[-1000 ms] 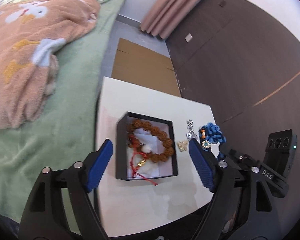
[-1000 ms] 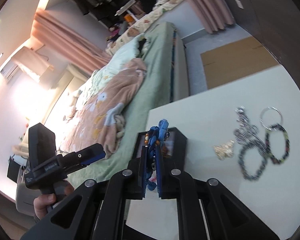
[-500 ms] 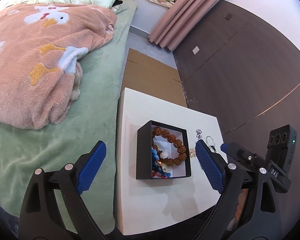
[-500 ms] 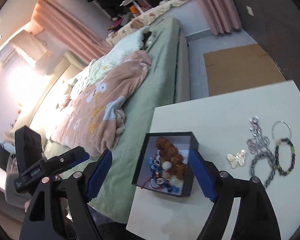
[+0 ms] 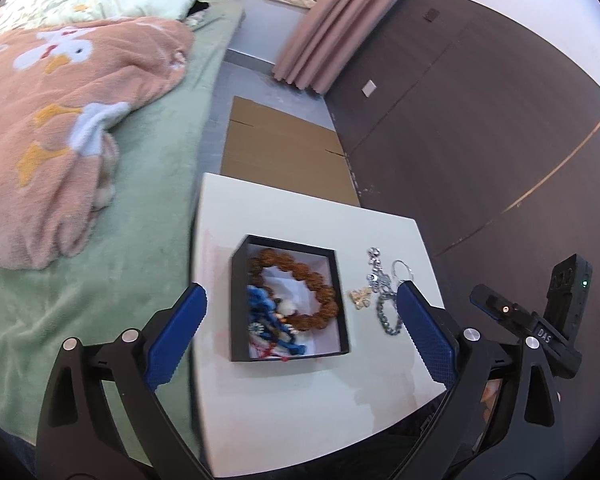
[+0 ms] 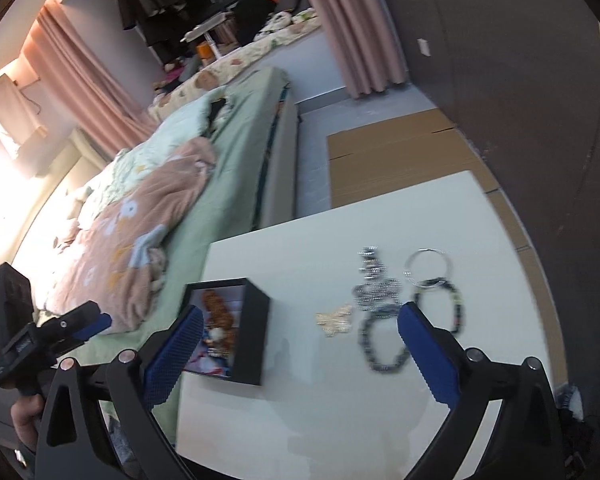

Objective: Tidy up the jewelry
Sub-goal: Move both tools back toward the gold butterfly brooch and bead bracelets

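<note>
- Jewelry box (image 5: 288, 300), black, sat near our white table's (image 5: 300, 408) bed-side edge, holding a brown bead bracelet (image 5: 300, 288) and blue cord piece (image 5: 260, 308).
- Beside it lay a gold butterfly charm (image 6: 334, 320), silver chain (image 6: 374, 288) and dark bead bracelets (image 6: 380, 344).
- Our left gripper (image 5: 300, 336) and right gripper (image 6: 300, 344) hung wide apart, empty.

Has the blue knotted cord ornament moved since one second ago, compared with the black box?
Yes. It left the right claw and now lies inside the black square box, at its left side, as the blue knotted cord ornament.

Ahead of the tongs lies flattened cardboard (image 5: 276, 148) on the floor; left, a green bed (image 5: 148, 184) (peach blanket (image 5: 52, 120) heaped on it); pink curtains (image 5: 328, 28) beyond.
</note>
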A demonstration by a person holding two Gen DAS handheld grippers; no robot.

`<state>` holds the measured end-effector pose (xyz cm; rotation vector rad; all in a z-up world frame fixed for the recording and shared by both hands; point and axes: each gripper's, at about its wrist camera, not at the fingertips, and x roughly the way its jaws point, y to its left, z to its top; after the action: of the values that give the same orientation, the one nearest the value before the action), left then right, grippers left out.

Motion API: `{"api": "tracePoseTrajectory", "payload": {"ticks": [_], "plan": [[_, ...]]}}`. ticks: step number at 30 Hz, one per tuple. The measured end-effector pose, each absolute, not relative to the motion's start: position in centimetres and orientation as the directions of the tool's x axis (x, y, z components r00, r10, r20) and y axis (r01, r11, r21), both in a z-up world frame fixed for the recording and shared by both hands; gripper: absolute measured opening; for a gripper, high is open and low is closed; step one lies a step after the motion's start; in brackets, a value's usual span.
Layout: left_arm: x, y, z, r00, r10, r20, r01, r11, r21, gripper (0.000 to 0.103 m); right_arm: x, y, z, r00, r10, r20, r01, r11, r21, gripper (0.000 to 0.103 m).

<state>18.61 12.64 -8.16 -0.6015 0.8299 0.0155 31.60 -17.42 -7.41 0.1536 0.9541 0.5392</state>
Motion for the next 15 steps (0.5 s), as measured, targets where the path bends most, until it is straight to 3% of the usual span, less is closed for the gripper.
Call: {"api": "tracePoseTrajectory", "payload": {"ticks": [10, 15], "plan": [[22.4, 7.4, -8.5, 0.639, -0.269, -0.721, -0.171, 0.864, -0.474, 0.095, 33.0, -22.3, -10.5, 0.475, 0.477, -0.74, -0.275, 0.879, 0.39, 0.095], [24.8, 4.8, -9.4, 0.579, -0.298, -0.759, -0.153, 0.874, -0.461, 0.074, 33.3, -24.6, -13.1, 0.504, 0.466, -0.727, -0.209, 0.883, 0.42, 0.095]]}}
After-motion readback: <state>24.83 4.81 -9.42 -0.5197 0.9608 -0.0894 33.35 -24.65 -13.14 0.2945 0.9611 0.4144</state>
